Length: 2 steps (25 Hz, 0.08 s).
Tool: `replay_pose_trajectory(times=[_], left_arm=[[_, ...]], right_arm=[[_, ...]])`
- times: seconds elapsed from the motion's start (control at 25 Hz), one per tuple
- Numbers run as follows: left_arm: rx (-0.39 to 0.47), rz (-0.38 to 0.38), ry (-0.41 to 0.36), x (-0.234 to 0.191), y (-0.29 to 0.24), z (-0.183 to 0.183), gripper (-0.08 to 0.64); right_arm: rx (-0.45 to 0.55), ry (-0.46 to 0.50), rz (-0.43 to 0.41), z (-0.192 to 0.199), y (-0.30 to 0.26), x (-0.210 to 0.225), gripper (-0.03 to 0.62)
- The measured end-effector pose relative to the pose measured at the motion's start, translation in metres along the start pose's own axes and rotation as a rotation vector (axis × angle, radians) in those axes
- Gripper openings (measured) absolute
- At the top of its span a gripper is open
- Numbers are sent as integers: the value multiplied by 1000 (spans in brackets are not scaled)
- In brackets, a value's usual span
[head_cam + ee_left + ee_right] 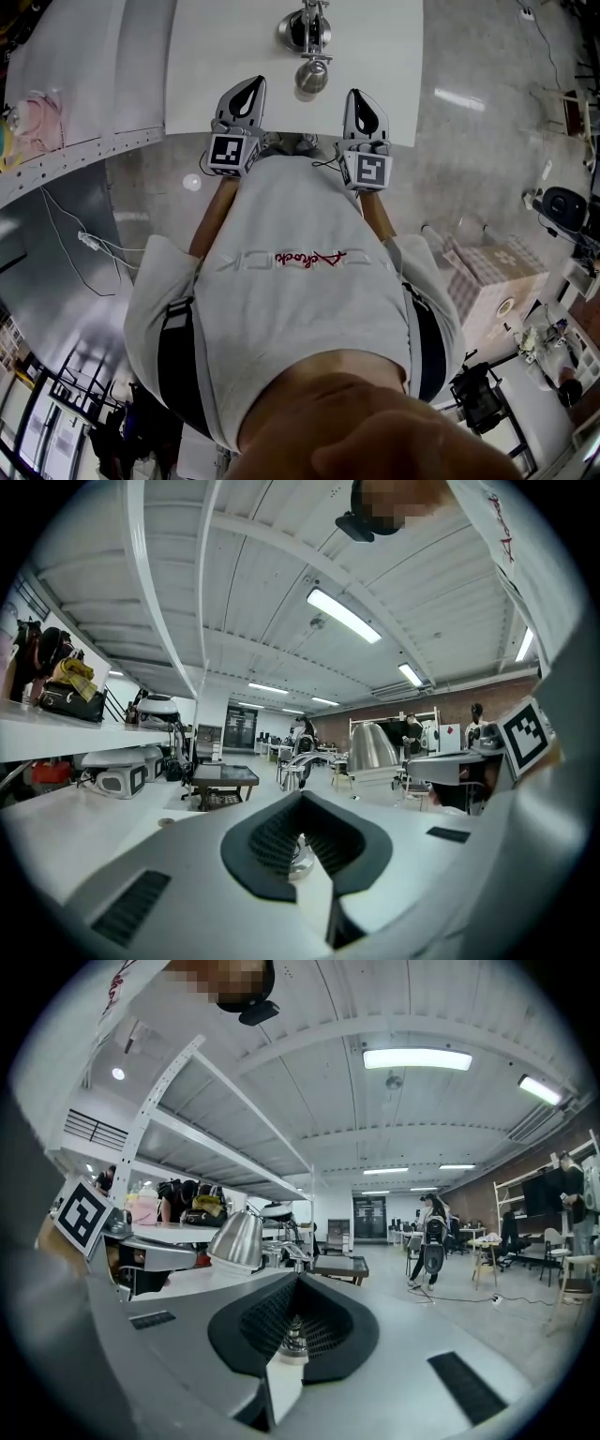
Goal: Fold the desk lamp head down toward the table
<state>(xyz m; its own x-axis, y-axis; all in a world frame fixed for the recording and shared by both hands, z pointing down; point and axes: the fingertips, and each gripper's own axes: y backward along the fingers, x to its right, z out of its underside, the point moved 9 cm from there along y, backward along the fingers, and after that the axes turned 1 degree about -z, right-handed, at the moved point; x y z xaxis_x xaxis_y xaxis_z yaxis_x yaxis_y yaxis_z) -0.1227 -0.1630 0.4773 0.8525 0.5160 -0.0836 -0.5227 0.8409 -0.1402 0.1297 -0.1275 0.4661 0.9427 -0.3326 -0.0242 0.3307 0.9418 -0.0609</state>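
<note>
Both tongs are clenched with nothing between them: the left tongs (251, 86) and right tongs (357, 97) sit at the worktop's (211, 66) near edge, either side of the lamp (308, 42) and apart from it. The lamp stands mid-worktop. Its metal head (312, 76) reaches toward the person, mouth turned downward and low over the surface. That fits a head already folded as well as one with some travel left, and the hinge angle cannot be read. Any push on it is best made slowly on the smooth dome's crown, with the small base (302, 28) steadied against tipping.
</note>
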Motion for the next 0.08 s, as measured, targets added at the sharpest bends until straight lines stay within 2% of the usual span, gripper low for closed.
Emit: replay_pose_trajectory(times=[0.08], left_arm=[[-2,-1,0,-1,1,0,25]], right_arm=[[-4,2,-1,0,0,-1,18]])
